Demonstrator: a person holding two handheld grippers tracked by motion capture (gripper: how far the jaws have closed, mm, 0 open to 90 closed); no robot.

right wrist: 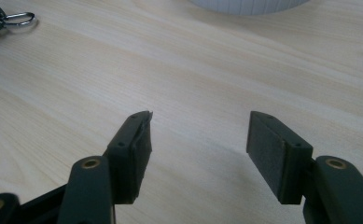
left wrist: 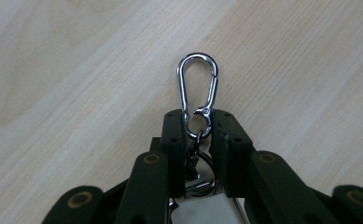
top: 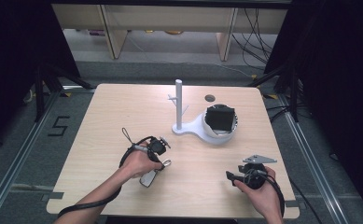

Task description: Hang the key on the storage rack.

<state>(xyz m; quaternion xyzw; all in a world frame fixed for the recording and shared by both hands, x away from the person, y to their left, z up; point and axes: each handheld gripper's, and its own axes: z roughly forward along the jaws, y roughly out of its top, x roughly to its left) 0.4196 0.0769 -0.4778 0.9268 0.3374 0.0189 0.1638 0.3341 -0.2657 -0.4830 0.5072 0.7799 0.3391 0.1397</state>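
Nearest, at the lower right of the high view, the right hand (top: 262,191) wraps the right gripper (top: 230,176) from behind, forearm entering from the bottom edge, the gripper pointing toward the frame's left and lying low over the table (top: 123,112). Its grey three-cornered plate (top: 259,159) sits on top. In the right gripper view the two black jaws stand wide apart with bare wood grain between them; nothing is held.

Left of centre and slightly farther up, the left hand (top: 139,162) closes over the left gripper (top: 163,163), forearm running in diagonally from the lower left corner, cable (top: 88,205) trailing along it. The gripper angles down toward the tabletop. In the left gripper view its jaws are drawn in tight on the silver carabiner keychain (left wrist: 198,93): the pads pinch the small ring at the clip's base, the oval clip projects past the tips toward the top of the frame, and more rings hang down between the jaws. The clip lies at or just over the wood; contact cannot be told.

Farther back, right of centre, a white stand (top: 179,107) with a peg post rises upright, its base joined to a white round holder (top: 216,133) carrying a black square object (top: 220,117).
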